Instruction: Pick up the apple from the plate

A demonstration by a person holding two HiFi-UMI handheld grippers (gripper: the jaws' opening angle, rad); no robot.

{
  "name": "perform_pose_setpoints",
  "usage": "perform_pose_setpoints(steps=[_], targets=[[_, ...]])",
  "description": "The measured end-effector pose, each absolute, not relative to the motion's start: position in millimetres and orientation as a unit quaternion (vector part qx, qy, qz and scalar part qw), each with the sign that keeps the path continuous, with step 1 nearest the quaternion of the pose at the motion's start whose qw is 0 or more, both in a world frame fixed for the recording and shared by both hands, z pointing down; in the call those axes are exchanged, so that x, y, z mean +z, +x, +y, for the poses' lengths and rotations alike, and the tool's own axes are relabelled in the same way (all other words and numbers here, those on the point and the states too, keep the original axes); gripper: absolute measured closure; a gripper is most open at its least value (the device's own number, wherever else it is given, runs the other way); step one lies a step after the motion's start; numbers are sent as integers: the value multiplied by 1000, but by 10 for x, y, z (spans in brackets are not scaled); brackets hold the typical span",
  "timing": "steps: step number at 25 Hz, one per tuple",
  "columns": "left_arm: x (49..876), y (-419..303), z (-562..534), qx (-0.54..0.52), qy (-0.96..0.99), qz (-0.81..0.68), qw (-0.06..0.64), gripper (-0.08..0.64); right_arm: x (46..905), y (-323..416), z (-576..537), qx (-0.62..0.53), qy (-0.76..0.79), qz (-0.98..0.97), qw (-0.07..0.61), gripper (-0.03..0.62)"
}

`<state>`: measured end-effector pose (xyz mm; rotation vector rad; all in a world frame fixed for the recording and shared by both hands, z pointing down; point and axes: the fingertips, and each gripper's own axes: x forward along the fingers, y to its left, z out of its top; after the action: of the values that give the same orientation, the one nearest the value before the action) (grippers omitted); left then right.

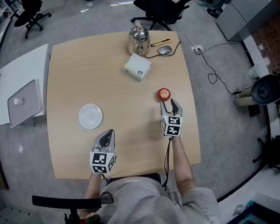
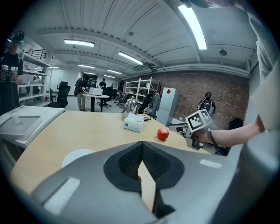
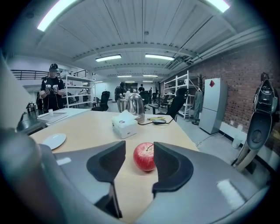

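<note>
Wooden worktop [image 1: 122,86], brick wall [image 3: 238,83] beyond.
Apple [image 1: 164,94] sits right of the plate [image 1: 90,116], at the right gripper's [image 1: 173,102] open fingers [image 3: 173,168]; left gripper's [image 1: 110,132] fingers [image 2: 127,162] are closed.

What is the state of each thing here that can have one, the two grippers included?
apple: on the table, not on the plate, stem up, not gripped.
plate: empty.
right gripper: open, jaws apart with the apple in line between them.
left gripper: shut, holding nothing.
kettle: upright.
</note>
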<state>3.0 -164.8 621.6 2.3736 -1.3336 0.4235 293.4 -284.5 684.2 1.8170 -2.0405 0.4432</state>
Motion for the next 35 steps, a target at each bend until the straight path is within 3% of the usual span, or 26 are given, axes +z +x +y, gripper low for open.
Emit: perform_pose_setpoints(steps=[16,35], targets=[[5925,-170,-1409,126,852,-481,163,541,6476,2641,-2322,143,648,-731,159,493],[5535,-399,-1058,92,858,-486,136,541,5886,2128,-1600,120,636,-752,124,578]])
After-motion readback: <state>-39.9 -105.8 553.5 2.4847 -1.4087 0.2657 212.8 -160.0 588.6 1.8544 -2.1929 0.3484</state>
